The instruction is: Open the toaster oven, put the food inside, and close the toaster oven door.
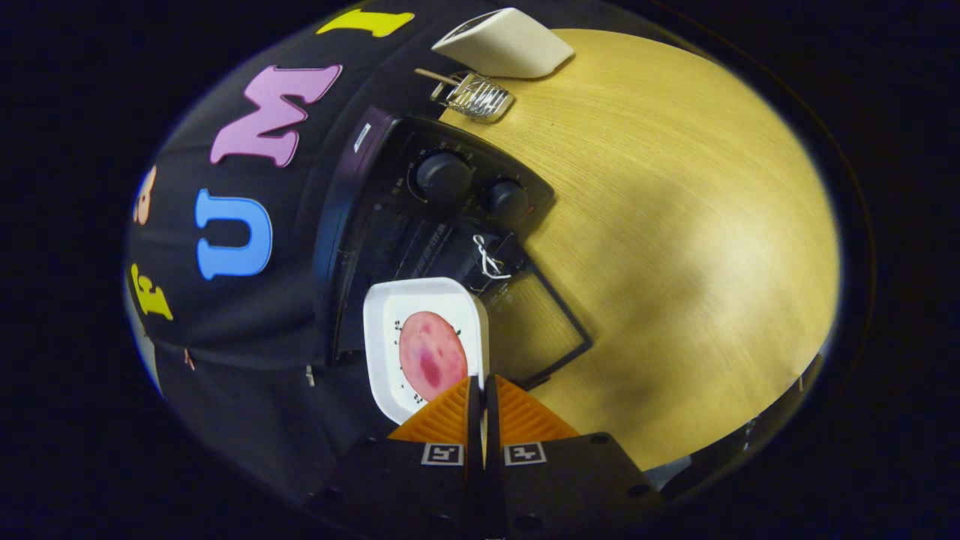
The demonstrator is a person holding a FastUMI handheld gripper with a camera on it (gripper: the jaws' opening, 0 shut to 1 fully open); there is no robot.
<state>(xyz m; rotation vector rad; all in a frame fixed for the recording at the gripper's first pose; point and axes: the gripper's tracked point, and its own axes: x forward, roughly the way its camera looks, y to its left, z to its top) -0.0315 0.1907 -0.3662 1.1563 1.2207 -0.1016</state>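
Note:
My gripper [481, 384] is shut on the rim of a white square plate [380, 330], which carries a round pink slice of meat [431, 356]. I hold the plate just ahead of the fingers, in front of the dark cavity of the black toaster oven [420, 225]. The oven's two knobs [444, 177] sit beside the cavity. Its glass door [540, 326] is swung open and lies flat over the wooden table [675, 225]. A metal wire piece [488, 257] shows at the cavity's mouth beyond the plate.
Beyond the oven on the table stand a small wire rack with a wooden handle [474, 96] and a white wedge-shaped appliance [506, 43]. The booth's black cloth wall [225, 322] runs close behind the oven. Bare tabletop spreads beside the open door.

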